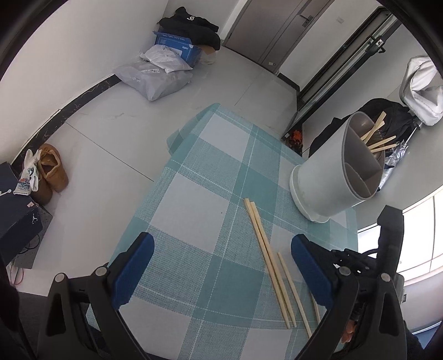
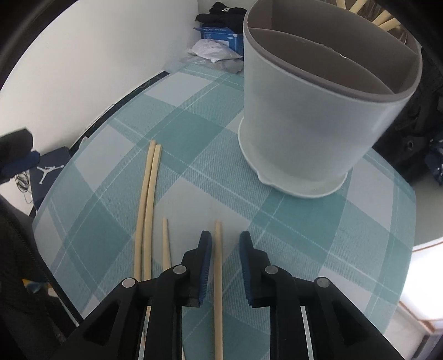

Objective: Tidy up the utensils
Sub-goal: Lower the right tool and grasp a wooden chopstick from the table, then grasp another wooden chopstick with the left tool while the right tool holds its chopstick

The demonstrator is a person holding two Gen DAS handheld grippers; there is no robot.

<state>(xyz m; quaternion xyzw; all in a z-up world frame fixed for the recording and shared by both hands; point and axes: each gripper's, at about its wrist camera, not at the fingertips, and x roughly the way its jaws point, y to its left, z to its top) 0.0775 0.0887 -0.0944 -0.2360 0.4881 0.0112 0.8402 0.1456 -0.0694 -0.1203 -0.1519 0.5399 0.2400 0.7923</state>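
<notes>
Holder [image 2: 318, 119]: on tablecloth [image 2: 318, 235], behind loose chopsticks [image 2: 148, 205].
Inside holder: chopsticks [image 1: 379, 138], far compartment.

The right gripper [image 2: 224, 250] points down at a teal checked tablecloth [image 2: 304, 235], its blue-padded jaws a little apart with one chopstick [image 2: 218, 277] lying between them, close to the left pad and clear of the right. To the left lie a shorter stick [image 2: 166, 243] and a touching pair [image 2: 148, 199]. Far right stands a grey divided holder [image 2: 313, 127] with sticks [image 2: 386, 22] in its far compartment
</notes>
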